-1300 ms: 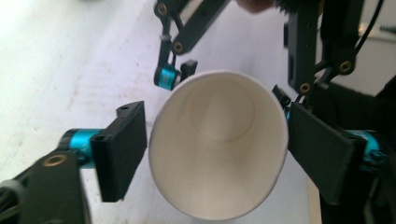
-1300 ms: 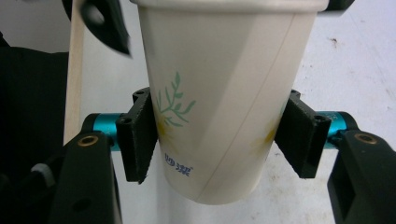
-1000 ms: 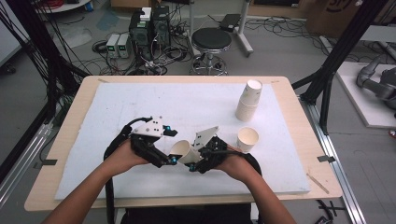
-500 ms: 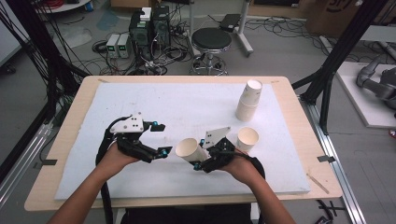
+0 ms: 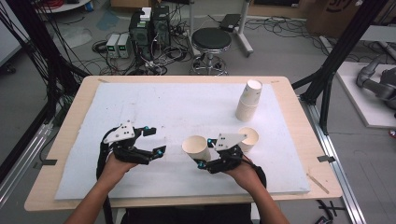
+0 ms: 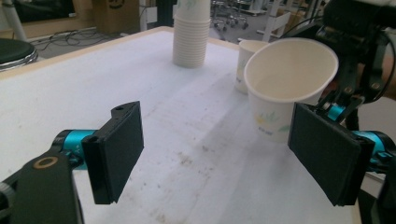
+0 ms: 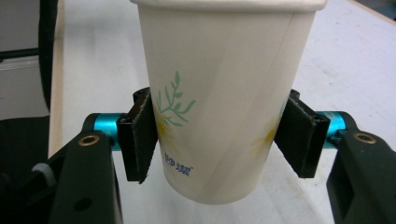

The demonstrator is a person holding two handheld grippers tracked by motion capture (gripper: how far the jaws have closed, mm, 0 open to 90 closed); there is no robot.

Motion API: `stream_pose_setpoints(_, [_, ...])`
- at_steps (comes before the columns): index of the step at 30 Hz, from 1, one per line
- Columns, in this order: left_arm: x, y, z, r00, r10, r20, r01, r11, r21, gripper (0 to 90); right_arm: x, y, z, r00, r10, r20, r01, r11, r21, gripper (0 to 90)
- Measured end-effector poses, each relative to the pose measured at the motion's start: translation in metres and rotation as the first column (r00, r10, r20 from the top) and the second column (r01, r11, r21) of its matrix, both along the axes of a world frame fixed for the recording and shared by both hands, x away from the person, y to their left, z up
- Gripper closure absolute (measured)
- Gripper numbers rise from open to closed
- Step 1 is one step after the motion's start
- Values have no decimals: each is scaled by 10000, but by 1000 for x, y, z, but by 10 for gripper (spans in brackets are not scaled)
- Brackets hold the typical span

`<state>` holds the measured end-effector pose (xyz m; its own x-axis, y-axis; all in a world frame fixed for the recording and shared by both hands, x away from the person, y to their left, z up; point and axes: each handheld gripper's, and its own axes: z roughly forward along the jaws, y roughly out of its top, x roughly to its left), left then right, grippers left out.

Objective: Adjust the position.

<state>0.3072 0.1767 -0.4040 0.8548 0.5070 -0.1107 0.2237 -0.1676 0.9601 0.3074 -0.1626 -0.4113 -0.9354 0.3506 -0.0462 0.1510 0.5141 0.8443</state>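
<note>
At table front: right gripper point(image 5: 201, 157) pinching paper cup point(image 5: 196, 147) low on wall; left gripper point(image 5: 155, 141) spread, empty. Cup light, thin, crushable; grip gently, mid-wall.

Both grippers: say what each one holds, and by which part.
The right gripper holds a paper cup, its pads clamped on opposite sides of the lower wall, near the base. The left gripper holds nothing; its jaws stand open above the white mat.
</note>
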Motion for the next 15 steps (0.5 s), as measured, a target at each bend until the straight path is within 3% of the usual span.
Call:
stream_pose_setpoints(5, [-3, 9, -15, 9988, 489, -34, -489, 9987, -145, 184, 2, -2, -1, 9995, -303, 114, 299, 9991, 297, 367])
stream_pose_setpoints(11, [-4, 16, -23, 9964, 842, 41, -842, 9964, 32, 186, 4, -1, -3, 9979, -605, 218, 592, 9966, 568, 368])
stream_pose_setpoints(15, [-7, 21, -27, 9944, 1059, 5, -1059, 9944, 48, 186, 6, -3, -2, 9941, -1054, 249, 1014, 9865, 1283, 368])
